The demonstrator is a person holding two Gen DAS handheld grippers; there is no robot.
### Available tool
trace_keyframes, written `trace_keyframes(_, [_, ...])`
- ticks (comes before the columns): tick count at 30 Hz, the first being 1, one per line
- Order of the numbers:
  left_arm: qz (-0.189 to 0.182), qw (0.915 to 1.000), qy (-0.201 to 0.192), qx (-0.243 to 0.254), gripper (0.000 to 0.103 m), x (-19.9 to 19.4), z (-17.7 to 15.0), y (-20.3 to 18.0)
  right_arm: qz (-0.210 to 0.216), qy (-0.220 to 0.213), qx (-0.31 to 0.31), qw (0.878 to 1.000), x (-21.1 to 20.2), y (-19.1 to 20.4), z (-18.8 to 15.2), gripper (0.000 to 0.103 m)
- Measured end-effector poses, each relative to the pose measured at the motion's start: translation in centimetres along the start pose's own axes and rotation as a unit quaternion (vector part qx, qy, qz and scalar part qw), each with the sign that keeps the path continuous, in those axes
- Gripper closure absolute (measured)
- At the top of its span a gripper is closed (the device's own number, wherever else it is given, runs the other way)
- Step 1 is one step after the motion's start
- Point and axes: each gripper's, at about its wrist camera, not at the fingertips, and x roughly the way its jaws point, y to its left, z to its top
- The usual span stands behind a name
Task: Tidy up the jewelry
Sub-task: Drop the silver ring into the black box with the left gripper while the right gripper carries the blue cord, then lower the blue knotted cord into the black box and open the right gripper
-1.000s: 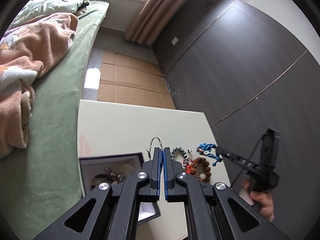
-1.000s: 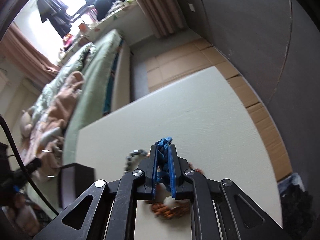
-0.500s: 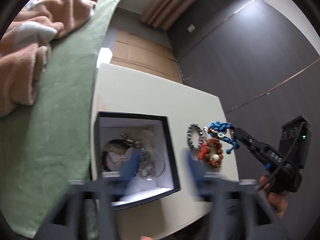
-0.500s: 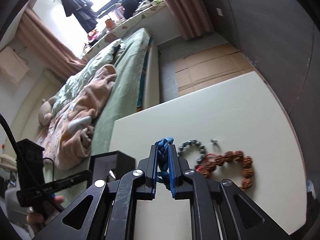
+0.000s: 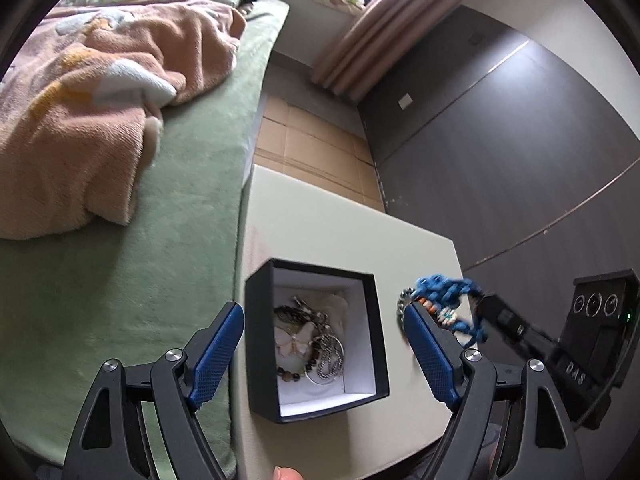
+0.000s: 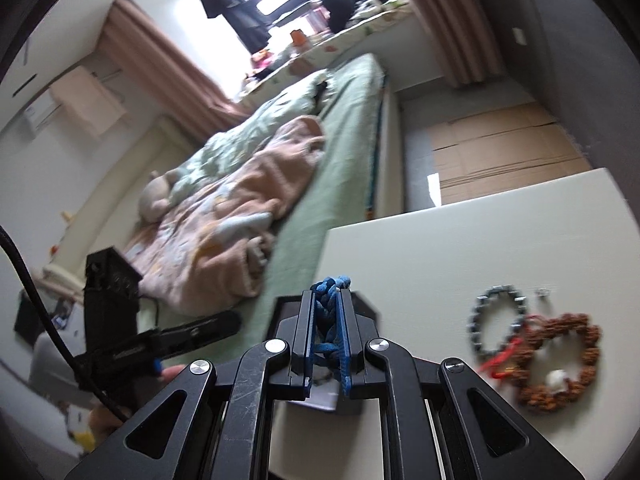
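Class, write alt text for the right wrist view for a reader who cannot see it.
The right gripper is shut on a blue braided bracelet above a white table. A grey bead bracelet and brown bead bracelet lie to its right.

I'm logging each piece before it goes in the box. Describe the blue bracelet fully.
The blue bracelet is braided cord, knotted and chunky, with small orange and pale beads showing in the left wrist view. It is off the table, pinched between the shut fingers of the right gripper, its braid poking past the tips. It hangs beside the open black box, not yet in it.
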Motion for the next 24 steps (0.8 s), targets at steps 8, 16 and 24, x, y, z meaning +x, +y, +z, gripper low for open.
trace_keyframes(8, [0.006, 0.9995, -0.019, -0.023, 0.02, -0.6, 0.7, 1.3, 0.043, 0.058, -0.005, 0.997, 4.5, 2.9, -1.5, 0.09])
trace_keyframes(16, [0.011, 0.9998, -0.01, -0.013, 0.02, -0.1, 0.4, 0.8, 0.023, 0.074, -0.005, 0.997, 4.1, 2.1, -1.5, 0.045])
trace_keyframes(24, [0.019, 0.9995, 0.009, 0.025, 0.02, 1.5, -0.1, -1.7, -0.003, 0.013, 0.043, 0.999, -0.8, -2.5, -0.6, 0.025])
